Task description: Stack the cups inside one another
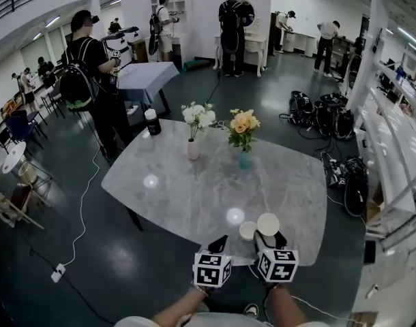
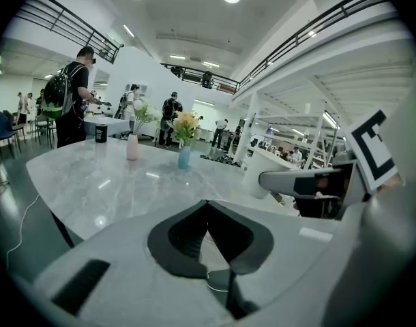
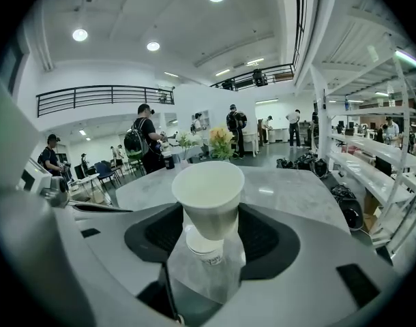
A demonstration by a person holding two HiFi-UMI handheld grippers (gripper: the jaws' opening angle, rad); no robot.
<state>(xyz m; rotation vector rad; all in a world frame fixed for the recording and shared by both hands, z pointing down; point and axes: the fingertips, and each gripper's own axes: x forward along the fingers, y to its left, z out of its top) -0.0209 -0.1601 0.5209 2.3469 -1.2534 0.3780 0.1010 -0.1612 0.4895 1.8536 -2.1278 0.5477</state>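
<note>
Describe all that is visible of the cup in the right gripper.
The cup is plain white and looks like paper, wide at the open rim and narrower toward the base. It seems empty and stands upright. The right gripper is shut on its lower half, one jaw at each side. It is near the front edge of the table, right of a second cup.

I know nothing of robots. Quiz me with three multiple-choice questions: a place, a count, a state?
1. The loose cup stands: A) beside the held cup B) at the far edge C) on a chair.
2. Flower vases on the table: A) one B) two C) four.
3. The left gripper is: A) shut, empty B) wide open C) gripping a cup.
Answers: 1A, it sits next to the cup in the right gripper; 2B, a pink vase and a blue vase; 3A, its jaws meet on nothing.
</note>
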